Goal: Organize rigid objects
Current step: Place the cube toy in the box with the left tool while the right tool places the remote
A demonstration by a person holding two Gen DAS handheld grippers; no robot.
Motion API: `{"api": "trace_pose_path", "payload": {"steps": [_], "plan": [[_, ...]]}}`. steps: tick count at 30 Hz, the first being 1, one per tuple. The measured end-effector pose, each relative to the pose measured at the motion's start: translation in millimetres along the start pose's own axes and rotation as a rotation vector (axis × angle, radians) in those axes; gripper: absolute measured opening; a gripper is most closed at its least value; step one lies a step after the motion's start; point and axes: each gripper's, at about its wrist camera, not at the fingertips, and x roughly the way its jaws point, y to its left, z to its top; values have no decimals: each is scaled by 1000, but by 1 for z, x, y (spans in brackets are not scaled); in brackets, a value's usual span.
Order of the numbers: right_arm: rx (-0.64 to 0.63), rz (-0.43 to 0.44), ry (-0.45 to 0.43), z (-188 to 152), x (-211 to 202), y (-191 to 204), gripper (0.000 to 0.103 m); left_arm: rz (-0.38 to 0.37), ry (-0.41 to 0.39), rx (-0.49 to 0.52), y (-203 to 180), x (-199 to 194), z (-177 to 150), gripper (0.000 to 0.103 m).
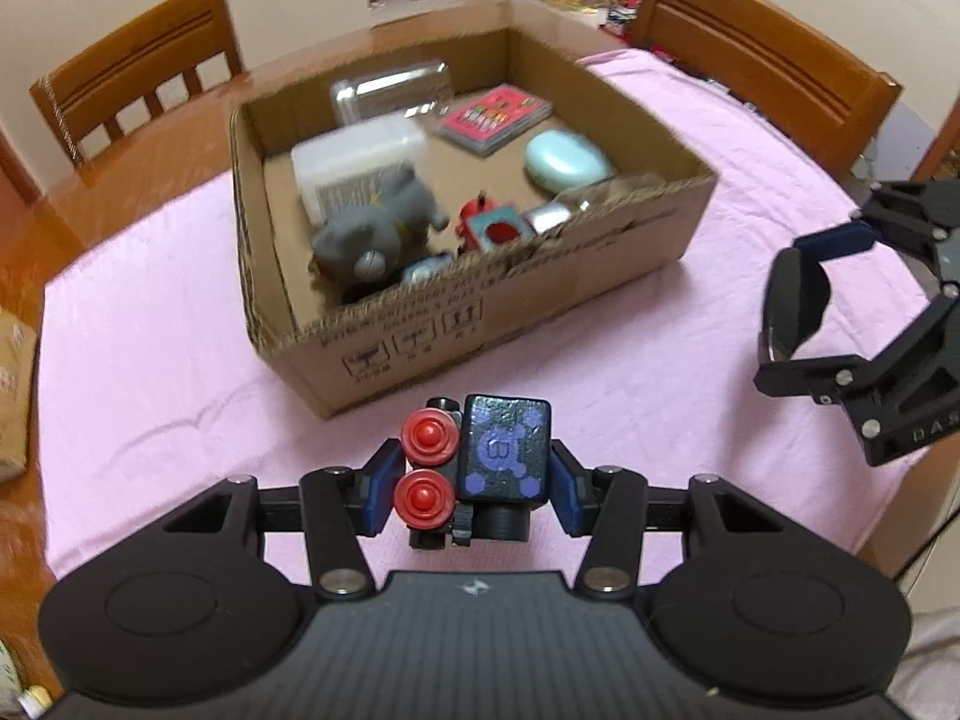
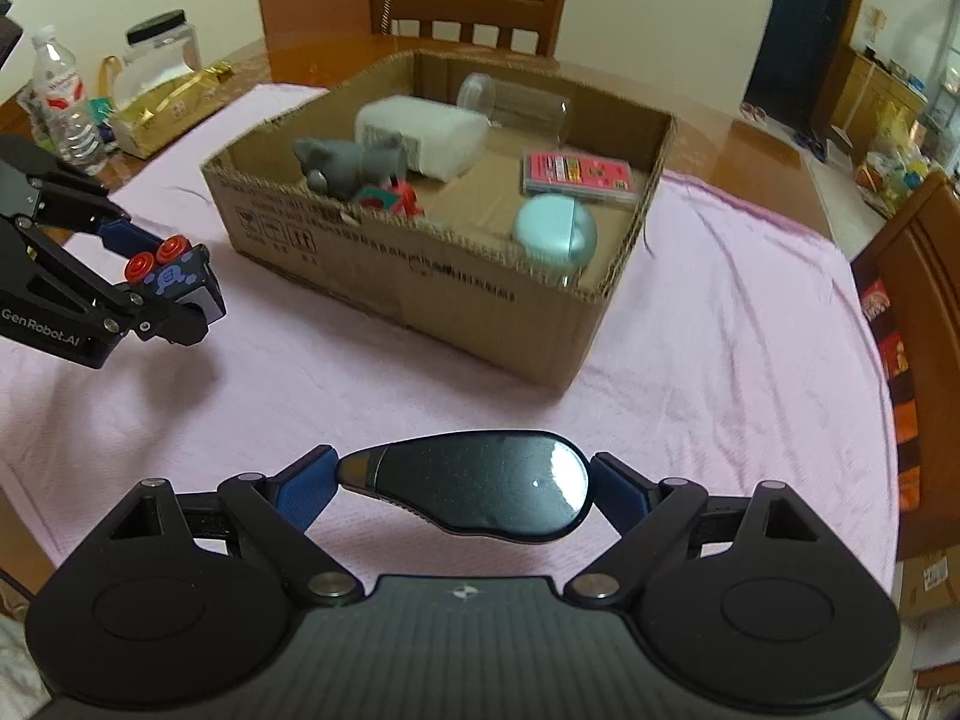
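The left gripper (image 1: 474,480) clamps a black toy with red knobs (image 1: 480,462); the right gripper (image 2: 462,489) grips what looks like a dark mirror (image 2: 480,489). The cardboard box (image 1: 480,324) lies straight ahead of both, seemingly nearer the left.

Cream walls, wood chairs (image 1: 138,66) w/ pink-clothed table (image 2: 720,330).

A wooden table (image 1: 138,180) carries a pink cloth (image 1: 690,324), on which a cardboard box (image 1: 480,312) sits.
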Motion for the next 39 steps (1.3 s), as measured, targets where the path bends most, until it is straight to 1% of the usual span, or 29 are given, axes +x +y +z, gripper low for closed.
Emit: {"api": "trace_pose_path", "payload": {"steps": [5,8,12,15,18,23,26,28,34,36,37,38,39], "plan": [[-45,28,-25,14,-18,-3,93,-8,-34,44,-3,-24,17,49],[-74,39,-53,23,-28,-4,93,-14,-67,60,-7,-34,31,49],[-110,40,-87,34,-36,-5,93,-17,-123,73,-12,-40,54,49],[-127,34,-110,43,-40,-9,93,-18,-166,75,-16,-38,74,49],[-137,21,-130,50,-42,-13,93,-12,-188,75,-19,-25,96,49],[-139,-2,-153,59,-46,-20,93,7,-195,60,-22,11,128,49],[-140,-11,-160,62,-48,-24,93,4,-190,42,-20,29,139,49],[-147,-22,-163,63,-49,-24,93,19,-179,32,-18,39,145,49],[-155,-34,-161,65,-48,-27,93,27,-178,-24,-9,60,161,51],[-156,-32,-157,67,-46,-29,93,37,-177,-48,-7,65,165,69],[-158,-32,-156,68,-45,-29,93,42,-177,-60,-6,66,166,84],[-161,-31,-156,70,-45,-30,93,47,-190,-70,-5,64,166,94],[-163,-28,-155,72,-44,-30,93,55,-211,-75,-5,61,165,96]]}}
